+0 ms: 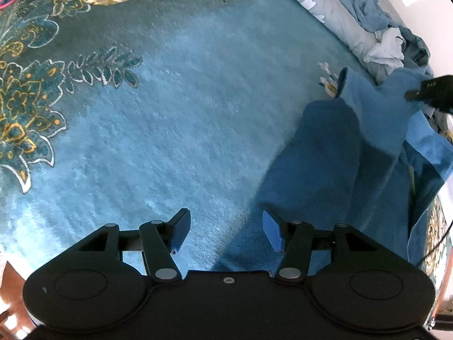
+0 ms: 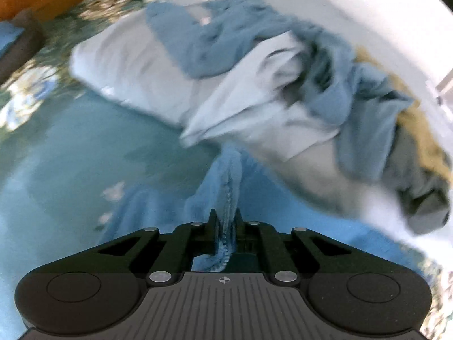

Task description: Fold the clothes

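Left wrist view: my left tool point(image 1: 225, 231) hangs spread and empty over the carpet point(image 1: 170, 113), the blue fleece point(image 1: 325, 164) lying unfolded just right. Right wrist view: right tool point(image 2: 225, 218) pinching the fleece's zipper edge point(image 2: 226, 235) — pile of clothes point(image 2: 269, 90) beyond, folding barely begun

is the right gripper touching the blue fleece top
Touching. In the right wrist view the right gripper has its jaws shut on the zipper edge of the blue fleece top.
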